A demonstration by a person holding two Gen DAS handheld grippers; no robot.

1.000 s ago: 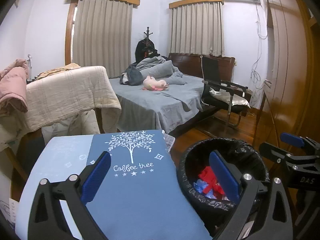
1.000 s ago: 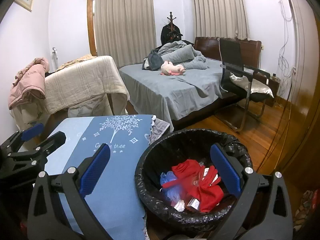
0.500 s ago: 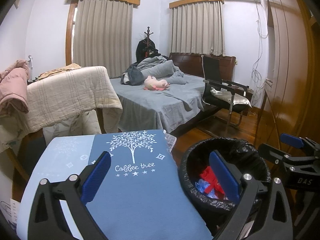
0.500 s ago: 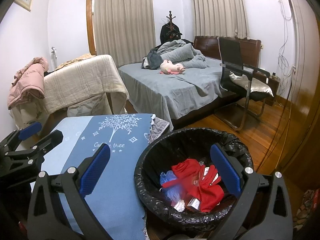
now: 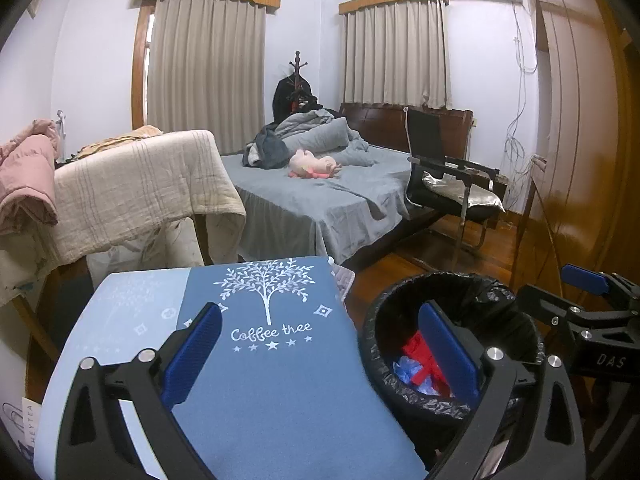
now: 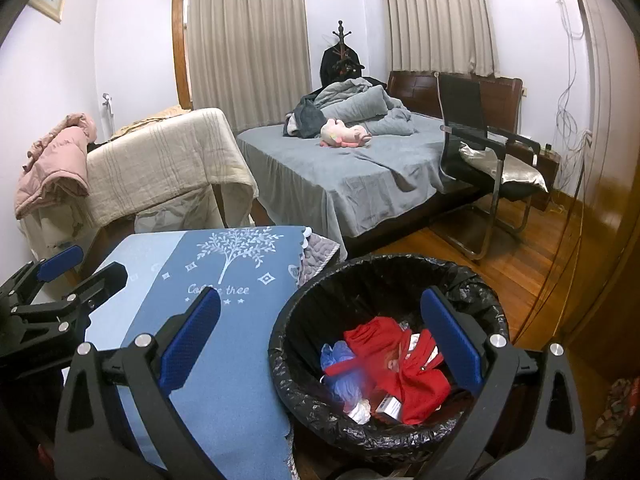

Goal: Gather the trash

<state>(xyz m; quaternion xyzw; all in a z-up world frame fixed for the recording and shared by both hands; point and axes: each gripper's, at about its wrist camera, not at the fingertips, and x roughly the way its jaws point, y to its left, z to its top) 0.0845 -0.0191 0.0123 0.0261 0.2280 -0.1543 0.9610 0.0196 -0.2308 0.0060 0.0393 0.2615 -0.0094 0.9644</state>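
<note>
My right tool (image 6: 320, 336) is gaping wide and empty over the trash bin (image 6: 472, 280); my left tool (image 5: 320, 344) is equally spread above the tabletop (image 5: 256, 380). The trash (image 6: 396, 368) is lying in the bin: soft, light wrappers, best pinched at a crumpled fold. I'm judging deeper contents hidden by the black liner.

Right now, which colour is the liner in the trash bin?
Black liner; clearest in the right wrist view.
</note>
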